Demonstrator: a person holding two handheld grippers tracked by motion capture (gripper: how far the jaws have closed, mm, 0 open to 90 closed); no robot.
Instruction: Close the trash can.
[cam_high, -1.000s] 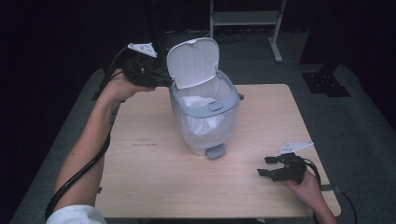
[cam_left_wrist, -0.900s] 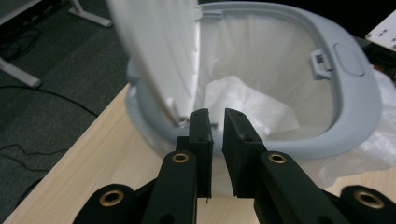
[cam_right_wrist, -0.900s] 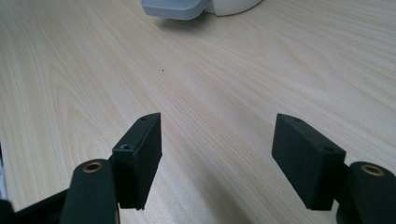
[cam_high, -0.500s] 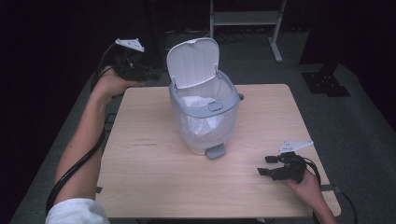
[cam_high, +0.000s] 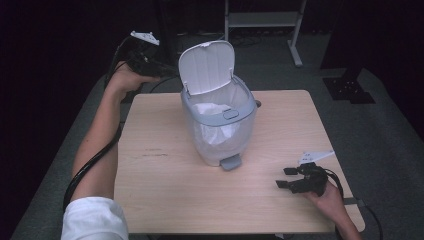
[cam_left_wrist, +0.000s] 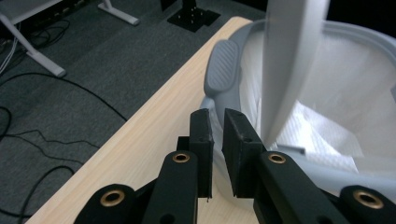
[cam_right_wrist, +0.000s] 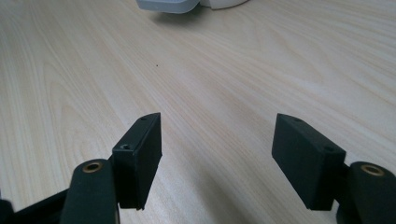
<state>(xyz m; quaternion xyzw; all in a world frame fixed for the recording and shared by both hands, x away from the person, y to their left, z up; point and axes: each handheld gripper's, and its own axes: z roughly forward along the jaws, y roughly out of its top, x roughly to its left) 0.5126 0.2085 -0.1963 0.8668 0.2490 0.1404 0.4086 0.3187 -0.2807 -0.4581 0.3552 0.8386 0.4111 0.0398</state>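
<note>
A: Any brand or label you can read?

B: No writing that I can make out. The bench (cam_high: 165, 165) is plain pale wood grain, and the bin (cam_high: 220, 120) is pale grey with bare walls.

A: Start with the big things, then.

B: The bench carries the bin at about its middle, a little toward the far edge. The bin's lid (cam_high: 206, 66) stands raised at the back, tilted away, and a white liner (cam_high: 210, 111) lies crumpled inside. A grey pedal (cam_high: 231, 162) sticks out at its foot, on the near side.

A: And the left hand-held gripper (cam_high: 167, 70)?

B: It is up at the far left corner, just beside the back of the lid. In the left gripper view its jaws are drawn nearly together, with a thin slit between them and nothing in it. They point at the bin's rim and the lid's edge; whether a pad touches the lid is hard to say, the lid being blurred there.

A: The right hand-held gripper (cam_high: 286, 177)?

B: It rests low over the bench near the right front corner, well apart from the bin. Its jaws stand wide apart, holding nothing, with bare wood between them.
</note>
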